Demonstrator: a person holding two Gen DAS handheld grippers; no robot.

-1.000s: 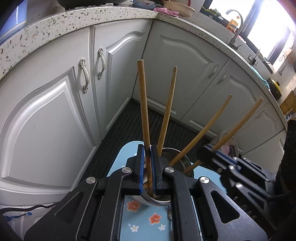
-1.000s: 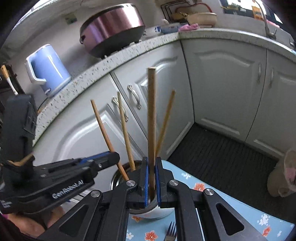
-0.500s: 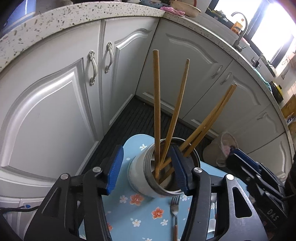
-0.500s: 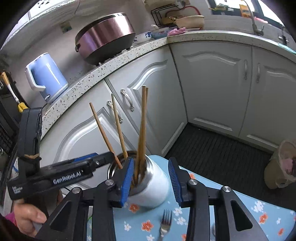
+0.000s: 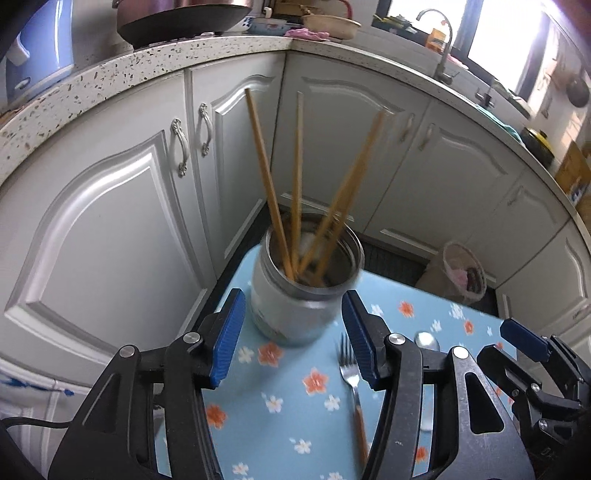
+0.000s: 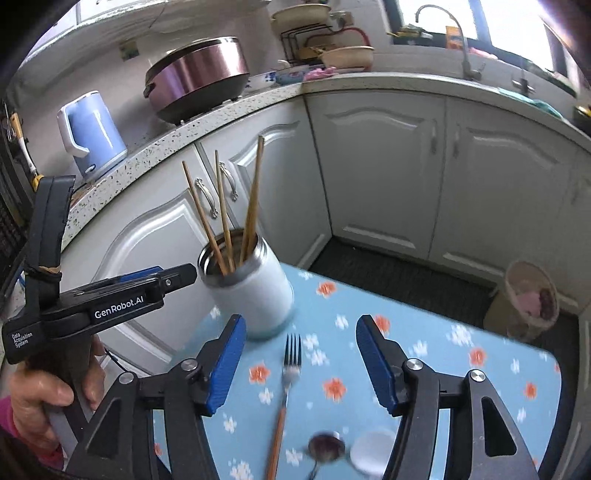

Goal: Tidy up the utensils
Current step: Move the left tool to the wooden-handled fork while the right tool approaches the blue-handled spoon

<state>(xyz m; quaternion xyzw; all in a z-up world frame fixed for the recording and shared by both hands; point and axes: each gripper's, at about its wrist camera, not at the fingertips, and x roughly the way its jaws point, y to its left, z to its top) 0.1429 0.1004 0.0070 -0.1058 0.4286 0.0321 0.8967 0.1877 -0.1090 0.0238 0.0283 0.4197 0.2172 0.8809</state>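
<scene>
We are keeping left hand-held gripper (image 5: 291,336) agape, empty; right hand-held gripper (image 6: 300,363) opening over fork (image 6: 286,391); chopsticks (image 6: 236,210) standing in holder (image 6: 251,291), sorted.

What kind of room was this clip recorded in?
A home kitchen, most likely. A speckled stone counter runs over white cabinets, with a blue kettle, a pot and a sink tap by the window.

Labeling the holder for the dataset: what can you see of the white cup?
The cup is a white cylinder with a metal rim and metal inside, upright near the corner of the blue flowered table. Four wooden chopsticks lean in it, ends fanned out. No gripper touches it. A fork lies just before it, apart.
</scene>
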